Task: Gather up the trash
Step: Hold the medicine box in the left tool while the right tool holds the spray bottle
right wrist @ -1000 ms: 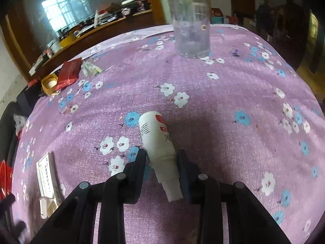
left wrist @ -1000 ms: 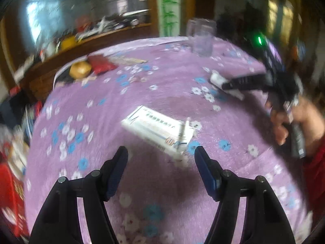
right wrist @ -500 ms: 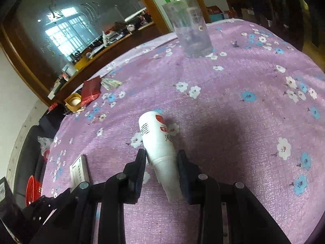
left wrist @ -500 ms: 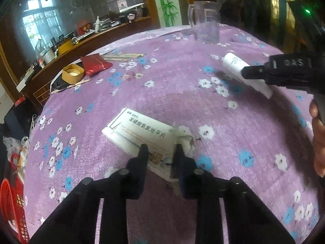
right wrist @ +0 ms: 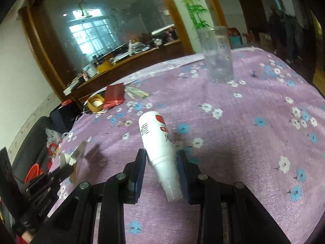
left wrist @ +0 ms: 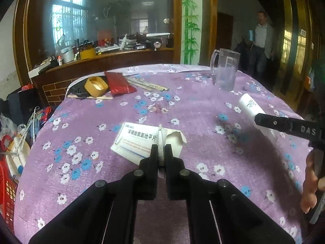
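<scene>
A white medicine box (left wrist: 136, 140) with printed text lies near the middle of the purple flowered tablecloth (left wrist: 203, 105). My left gripper (left wrist: 161, 149) is shut on the box's upright open flap. In the right wrist view the box (right wrist: 76, 156) hangs tilted from the left gripper (right wrist: 68, 168), and its shadow falls on the cloth. My right gripper (right wrist: 162, 158) is shut on the neck of a white bottle (right wrist: 156, 134) with a red label, held a little above the cloth. In the left wrist view the bottle (left wrist: 248, 104) sticks out past the right gripper's black fingers (left wrist: 284, 125).
A clear glass mug (left wrist: 224, 71) stands at the far right of the table. A red packet (left wrist: 118, 83), a yellow round container (left wrist: 95, 85) and chopsticks (left wrist: 148, 84) lie at the far left edge. A red basket (left wrist: 8, 183) sits beside the table. A person (left wrist: 262, 38) stands in the doorway.
The left gripper's jaws went from wide open around the box to shut on its flap. The right gripper rose with the bottle, which now hangs above the cloth.
</scene>
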Demonstrator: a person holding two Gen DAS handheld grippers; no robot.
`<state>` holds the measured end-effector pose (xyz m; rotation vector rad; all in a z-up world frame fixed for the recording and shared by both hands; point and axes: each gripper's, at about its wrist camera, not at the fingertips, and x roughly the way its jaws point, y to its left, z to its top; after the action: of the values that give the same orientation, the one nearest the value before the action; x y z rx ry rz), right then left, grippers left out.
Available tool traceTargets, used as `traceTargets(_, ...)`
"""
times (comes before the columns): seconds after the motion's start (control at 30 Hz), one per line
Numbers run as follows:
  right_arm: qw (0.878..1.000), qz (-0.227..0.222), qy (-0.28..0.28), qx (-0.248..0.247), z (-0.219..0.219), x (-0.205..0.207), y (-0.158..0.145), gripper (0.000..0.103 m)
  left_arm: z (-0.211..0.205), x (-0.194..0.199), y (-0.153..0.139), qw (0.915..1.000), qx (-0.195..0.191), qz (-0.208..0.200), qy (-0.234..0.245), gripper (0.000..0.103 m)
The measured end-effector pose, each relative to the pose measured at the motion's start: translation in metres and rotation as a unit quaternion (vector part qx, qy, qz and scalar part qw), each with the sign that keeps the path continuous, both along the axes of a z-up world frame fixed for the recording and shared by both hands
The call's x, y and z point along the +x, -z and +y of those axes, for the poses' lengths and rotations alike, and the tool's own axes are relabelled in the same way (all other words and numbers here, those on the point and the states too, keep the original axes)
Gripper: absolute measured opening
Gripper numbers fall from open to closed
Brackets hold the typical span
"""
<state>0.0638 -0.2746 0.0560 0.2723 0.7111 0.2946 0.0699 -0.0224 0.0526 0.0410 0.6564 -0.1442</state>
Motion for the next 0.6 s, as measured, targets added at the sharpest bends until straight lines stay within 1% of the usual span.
traceTargets(0.07, 1.000, -0.004, -0.005, -0.007, 0.004, -0.001, -0.001, 0.034, 0.002, 0.000, 0.001, 1.0000, -0.009, 0.004, 0.003, 0.005)
traceTargets(0.2, 1.000, -0.008, -0.012, 0.001, 0.004, -0.004, -0.002, 0.034, 0.002, -0.004, -0.005, 0.9999, -0.006, -0.015, -0.004, 0.005)
traceTargets(0.3, 1.000, -0.013, -0.015, 0.005, 0.003, -0.006, -0.004, 0.034, 0.004, -0.006, -0.007, 0.9997, -0.011, -0.022, -0.008, 0.005)
traceTargets(0.43, 1.000, -0.016, -0.020, 0.007, 0.004, -0.007, -0.005, 0.034, 0.008, -0.007, -0.011, 0.9991, -0.009, -0.036, -0.020, 0.005)
traceTargets(0.6, 0.999, -0.017, -0.027, 0.008, 0.007, -0.007, -0.006, 0.034, 0.008, -0.007, -0.011, 0.9989, -0.003, -0.039, -0.025, 0.005)
